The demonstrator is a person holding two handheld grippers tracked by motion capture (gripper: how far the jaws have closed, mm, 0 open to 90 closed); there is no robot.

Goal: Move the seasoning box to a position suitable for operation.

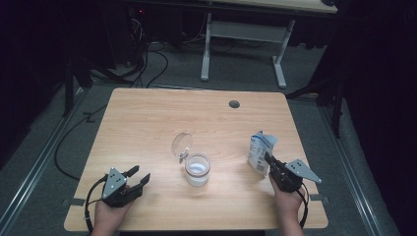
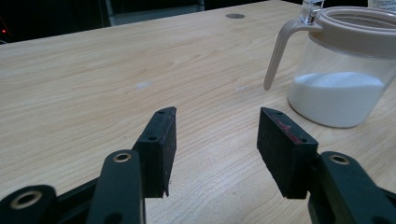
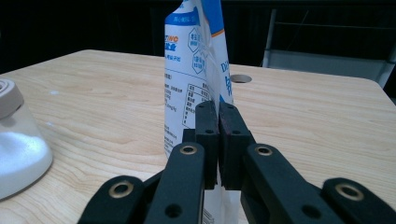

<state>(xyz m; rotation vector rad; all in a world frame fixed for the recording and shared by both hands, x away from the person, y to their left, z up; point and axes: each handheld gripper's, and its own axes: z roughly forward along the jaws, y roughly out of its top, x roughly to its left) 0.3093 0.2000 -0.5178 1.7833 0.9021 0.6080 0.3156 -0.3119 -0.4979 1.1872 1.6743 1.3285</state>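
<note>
two grippers work at a wooden table (image 1: 147,118), and the move ahead seems to turn on how the bag (image 1: 259,151) stands to the jar (image 1: 197,169). the bag, a white and blue pouch, stands upright near the table's right edge, its long axis vertical. the right gripper (image 1: 270,161) comes at it from the person's side and is clenched on it: in the right gripper view the jaws are pressed nearly together with a thin fold of the bag (image 3: 196,70) pinched between them, low on the pouch, the printed face rising above.

the jar sits near the table's middle, to the left of the bag and apart from it. it is clear, with white powder in its lower part, and its hinged lid (image 1: 181,144) stands tipped open on the far side, so the mouth is free. in the right gripper view the jar (image 3: 18,144) shows at the left edge, so from this claw the jar lies leftward and a little nearer the person.

the left gripper (image 1: 139,176) rests low at the table's near left, well apart from the jar, released with its jaws spread wide and holding nothing. in its own view the jar (image 2: 345,79) stands ahead and to the right, handle (image 2: 279,51) turned toward the claw.

judging by this, the right hand is the one in play: the bag likely has to be carried left over the open mouth and tipped, and the low pinch may let the pouch flop.
</note>
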